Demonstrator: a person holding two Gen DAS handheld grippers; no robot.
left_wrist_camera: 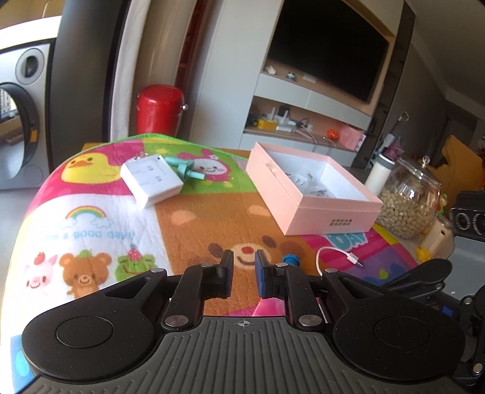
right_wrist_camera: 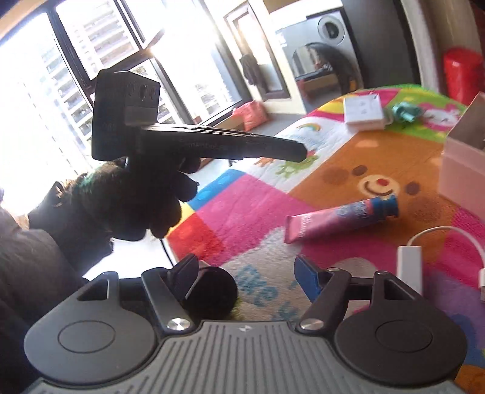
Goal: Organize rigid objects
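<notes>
Your table wore a cartoon-print mat (left_wrist_camera: 188,224); on it lay a white charger (left_wrist_camera: 150,179) and teal plug (left_wrist_camera: 185,170) upper left, pink box (left_wrist_camera: 306,194) centre-right, pink tube (right_wrist_camera: 339,218), white cable (left_wrist_camera: 336,256).

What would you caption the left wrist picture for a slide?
Left gripper, shut and empty, hovers over a cartoon mat facing an open pink box, white charger and teal plug.

Home living room, television (left_wrist_camera: 327,48), washing machine (right_wrist_camera: 330,28)

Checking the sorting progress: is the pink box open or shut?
Open. The pink box has no lid on; its white inside and a few small clear items show.
</notes>
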